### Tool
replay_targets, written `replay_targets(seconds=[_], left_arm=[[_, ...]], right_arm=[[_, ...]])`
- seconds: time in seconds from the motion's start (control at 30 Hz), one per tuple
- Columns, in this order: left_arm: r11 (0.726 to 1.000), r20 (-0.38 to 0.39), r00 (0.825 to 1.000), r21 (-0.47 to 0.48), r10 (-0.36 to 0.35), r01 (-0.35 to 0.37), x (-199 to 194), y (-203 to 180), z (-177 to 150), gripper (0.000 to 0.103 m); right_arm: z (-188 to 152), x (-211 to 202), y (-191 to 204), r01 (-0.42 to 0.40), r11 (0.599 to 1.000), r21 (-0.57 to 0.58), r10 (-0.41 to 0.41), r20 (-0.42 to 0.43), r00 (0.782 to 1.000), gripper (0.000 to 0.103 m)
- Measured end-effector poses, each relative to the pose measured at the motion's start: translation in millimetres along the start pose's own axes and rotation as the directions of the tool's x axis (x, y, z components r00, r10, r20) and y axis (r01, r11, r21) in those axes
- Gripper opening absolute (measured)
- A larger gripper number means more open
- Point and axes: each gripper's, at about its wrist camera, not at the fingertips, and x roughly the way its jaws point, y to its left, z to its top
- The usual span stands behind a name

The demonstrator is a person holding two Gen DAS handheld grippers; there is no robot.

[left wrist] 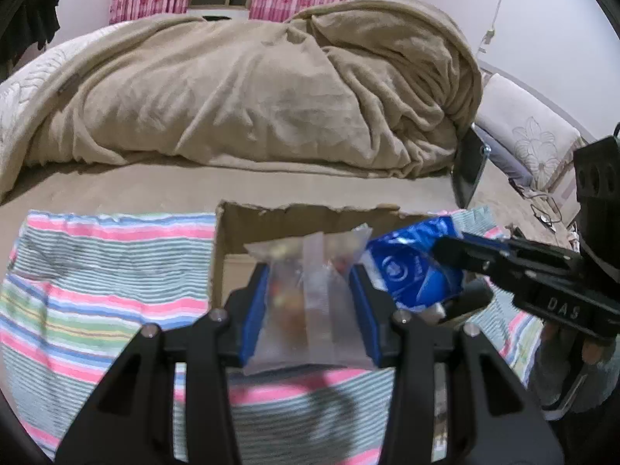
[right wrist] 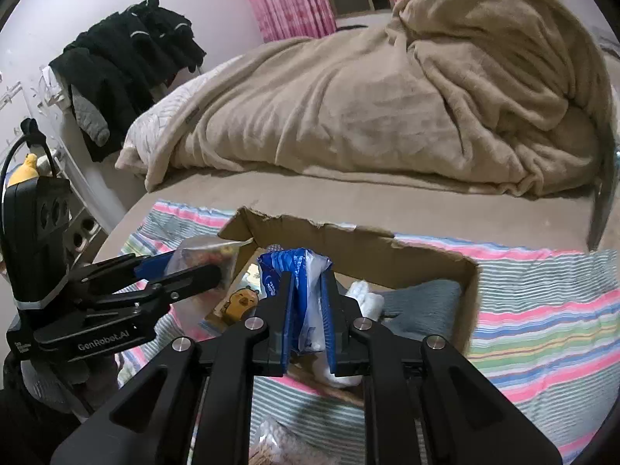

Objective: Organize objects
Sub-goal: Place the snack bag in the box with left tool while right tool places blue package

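My left gripper [left wrist: 310, 283] is shut on a clear plastic bag of small colourful items [left wrist: 310, 302] and holds it above the near edge of an open cardboard box [left wrist: 306, 213]. My right gripper [right wrist: 308, 283] is shut on a blue and white packet [right wrist: 298, 271] and holds it over the same box [right wrist: 426, 255]. The left gripper with its clear bag [right wrist: 209, 252] shows at the left of the right wrist view. The right gripper with the blue packet [left wrist: 414, 267] shows at the right of the left wrist view. Inside the box lie a yellow cartoon pouch [right wrist: 242, 302], white items [right wrist: 364, 294] and a grey-blue cloth [right wrist: 426, 302].
The box sits on a striped towel [left wrist: 97, 271] spread on a bed. A heaped beige blanket [left wrist: 271, 89] fills the far side. Dark clothes [right wrist: 128, 62] hang at the left wall. A power strip and cables [left wrist: 542, 209] lie at the right.
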Motion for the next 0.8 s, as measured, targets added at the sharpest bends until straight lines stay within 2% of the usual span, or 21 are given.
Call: replay_targets(seconds=[0.27,0.47,0.53,0.67,0.73,0.8], left_arm=[[1.000,-0.038,0.999,-0.011,-0.012,0.011,34.2,8.2,-3.0,0.044],[1.000,-0.030,1.000,-0.010,0.003,-0.003,42.5,11.8,-2.4,0.044],[1.000,-0.022,1.000,-0.013,0.009,-0.010,39.1,12.0,-0.9,0.044],[1.000,-0.012,1.000,-0.008,0.017,-0.017,28.5,9.5,1.9,0.047],[1.000,-0.002,1.000,-0.001,0.021,-0.021,21.6,7.3,3.2,0.053],[1.000,0.009,1.000,0.002,0.023,-0.023,11.7,4.2,4.3,0.059]], right_arm=[[-11.1,38.1,-2.8,0.048,0.999,0.006,-0.047,-0.071,0.996,0.015],[-14.3,40.4,-8.9,0.086,0.996,0.022,-0.084,-0.081,0.993,0.023],[-14.0,37.6,-10.0,0.091,0.995,0.030,-0.088,-0.077,0.993,0.034],[-11.5,21.8,-9.8,0.072,0.996,0.058,-0.069,-0.053,0.996,0.042],[-10.5,13.8,-8.7,0.074,0.995,0.066,-0.071,-0.042,0.997,0.057],[-10.0,7.2,-7.2,0.075,0.995,0.071,-0.072,-0.037,0.997,0.064]])
